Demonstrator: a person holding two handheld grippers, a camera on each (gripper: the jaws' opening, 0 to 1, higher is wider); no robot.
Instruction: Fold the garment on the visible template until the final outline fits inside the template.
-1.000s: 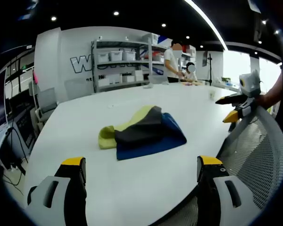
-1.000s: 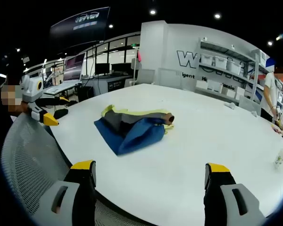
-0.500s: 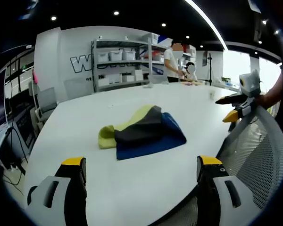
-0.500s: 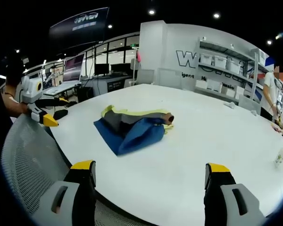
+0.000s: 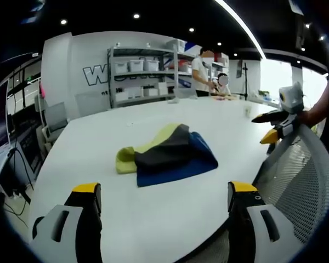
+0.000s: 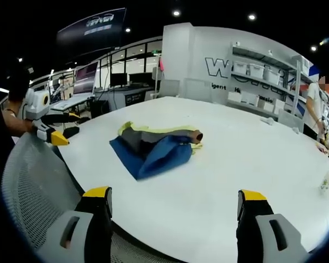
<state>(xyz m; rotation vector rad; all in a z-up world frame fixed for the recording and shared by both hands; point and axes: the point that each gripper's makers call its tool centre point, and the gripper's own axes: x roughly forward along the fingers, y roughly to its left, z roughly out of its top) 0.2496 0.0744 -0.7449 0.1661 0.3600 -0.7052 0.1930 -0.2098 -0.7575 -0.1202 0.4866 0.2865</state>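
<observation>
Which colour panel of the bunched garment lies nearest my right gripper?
The blue panel of the garment: it forms the edge closest to the open right gripper, with the dark grey part behind it and the yellow-green part farthest.

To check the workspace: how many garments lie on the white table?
1: a crumpled blue, grey and yellow garment in the middle of the white table, apart from both open grippers.
</observation>
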